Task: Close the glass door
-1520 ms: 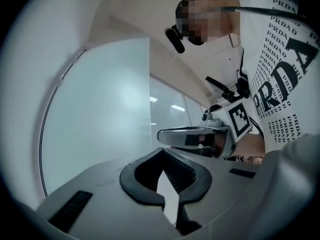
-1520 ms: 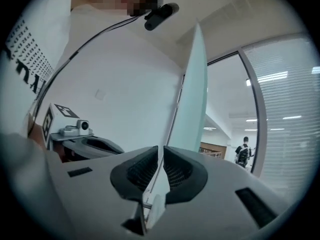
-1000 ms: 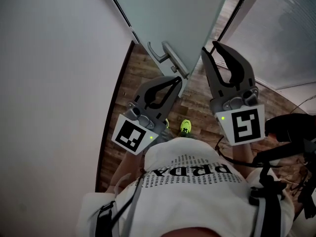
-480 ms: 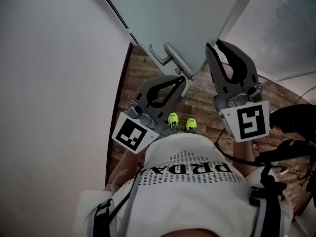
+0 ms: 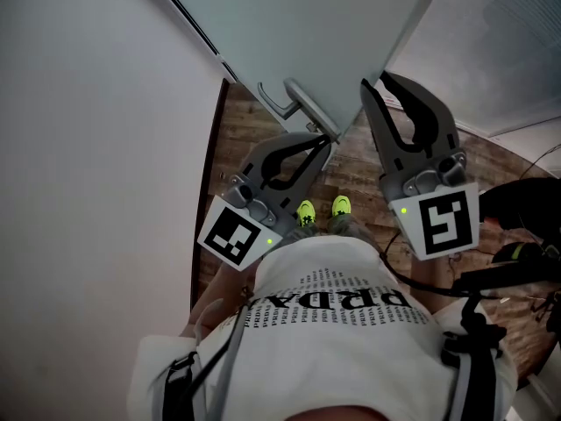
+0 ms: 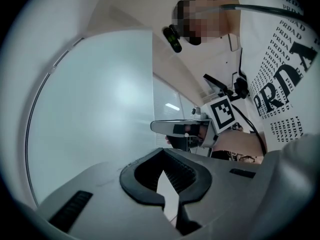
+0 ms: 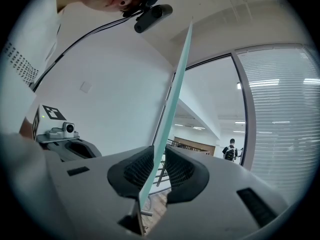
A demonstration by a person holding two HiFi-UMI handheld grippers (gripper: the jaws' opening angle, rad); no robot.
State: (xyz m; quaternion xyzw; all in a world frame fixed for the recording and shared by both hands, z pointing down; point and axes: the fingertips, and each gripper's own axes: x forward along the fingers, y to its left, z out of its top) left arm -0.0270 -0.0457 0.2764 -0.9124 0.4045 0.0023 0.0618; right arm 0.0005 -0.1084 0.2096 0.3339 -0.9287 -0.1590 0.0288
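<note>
The frosted glass door [image 5: 307, 24] stands ajar in front of me, with its metal lever handle [image 5: 302, 105] on the near face. My right gripper [image 5: 377, 86] is shut on the door's free edge. In the right gripper view the greenish glass edge [image 7: 172, 104] runs straight between the two ribbed pads of the right gripper [image 7: 159, 151]. My left gripper [image 5: 321, 144] is shut and holds nothing, just below the handle. In the left gripper view the handle [image 6: 175, 127] lies beyond the left gripper [image 6: 162, 151], with the glass [image 6: 90, 109] to the left.
A white wall [image 5: 88, 147] runs close along the left. A glazed partition with blinds [image 5: 491, 51] stands on the right. The floor [image 5: 351, 174] is wood planks, with the person's yellow-green shoes [image 5: 305, 212] on it and black cables [image 5: 517, 209] at the right. A person [image 7: 230, 150] stands far off.
The person has stepped forward: both shoes now show under the grippers. The door has turned a little. The right gripper stays on the door's edge and the left stays under the handle.
</note>
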